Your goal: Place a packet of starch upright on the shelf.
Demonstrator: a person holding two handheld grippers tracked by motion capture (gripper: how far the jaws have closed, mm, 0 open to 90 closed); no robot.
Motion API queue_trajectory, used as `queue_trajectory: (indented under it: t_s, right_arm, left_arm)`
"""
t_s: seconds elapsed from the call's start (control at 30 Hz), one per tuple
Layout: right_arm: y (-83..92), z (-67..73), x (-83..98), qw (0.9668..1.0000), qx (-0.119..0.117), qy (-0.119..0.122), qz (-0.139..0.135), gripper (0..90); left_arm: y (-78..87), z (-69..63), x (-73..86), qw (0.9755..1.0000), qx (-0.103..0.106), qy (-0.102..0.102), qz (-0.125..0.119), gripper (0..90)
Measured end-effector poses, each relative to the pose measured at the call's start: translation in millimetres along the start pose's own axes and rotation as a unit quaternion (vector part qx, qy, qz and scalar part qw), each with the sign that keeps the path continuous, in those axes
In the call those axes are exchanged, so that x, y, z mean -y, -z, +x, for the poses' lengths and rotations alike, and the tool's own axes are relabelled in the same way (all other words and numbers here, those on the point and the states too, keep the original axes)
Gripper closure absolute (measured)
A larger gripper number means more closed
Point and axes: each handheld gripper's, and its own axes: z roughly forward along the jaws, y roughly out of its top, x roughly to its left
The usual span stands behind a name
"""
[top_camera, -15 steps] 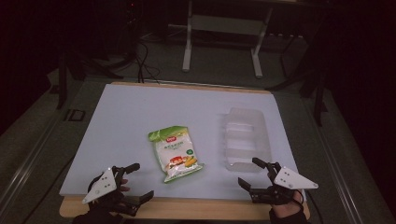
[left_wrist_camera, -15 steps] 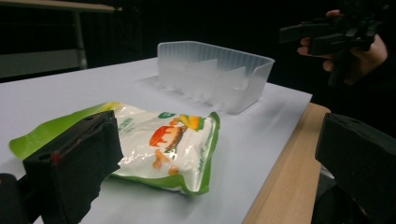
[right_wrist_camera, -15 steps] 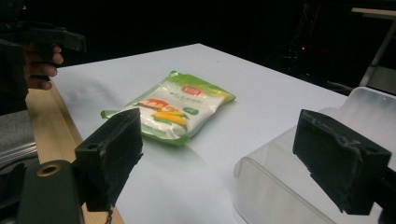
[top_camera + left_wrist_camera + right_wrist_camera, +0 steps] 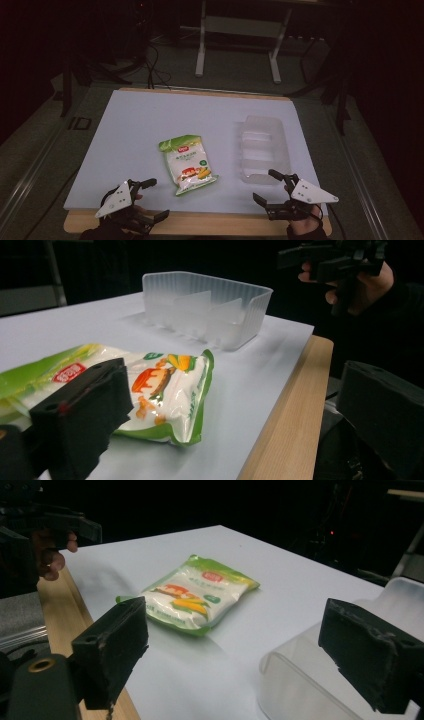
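A green and white snack bag (image 4: pixel 189 166) lies flat on the white tabletop (image 4: pixel 150 125), near its front middle. To its right stands a clear plastic tray (image 4: pixel 263 147) with dividers, nothing in it. My left gripper (image 4: pixel 159 198) is at the front left edge, open, pointing toward the bag. My right gripper (image 4: pixel 264 185) is open at the tray's near end. In the left gripper view the bag (image 4: pixel 165 385) lies just past my left jaw and the tray (image 4: pixel 210 307) is farther off. In the right gripper view the bag (image 4: pixel 195 597) lies ahead, with the tray's rim (image 4: pixel 310 680) by my right jaw.
A wooden strip (image 4: pixel 200 225) runs along the table's front edge. Behind the table are a dark floor, cables and a metal stand (image 4: pixel 235 40). The other gripper (image 4: pixel 330 260) shows far off in the left gripper view.
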Motion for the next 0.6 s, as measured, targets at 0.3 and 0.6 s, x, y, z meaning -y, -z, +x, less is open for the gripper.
queue_trajectory:
  t_s: [0.3,0.6]
  right_arm:
    - [-0.9,5.8,-2.0,0.9999,-0.009,0.014,0.001,11.5]
    - [0.1,5.6,-3.0,0.9999,-0.006,0.012,-0.004,11.5]
  left_arm:
    - [-3.4,-5.8,-2.5,0.9998,0.015,-0.001,0.010,1.4]
    - [-7.3,-17.4,-16.0,0.9985,0.039,-0.009,0.037,0.6]
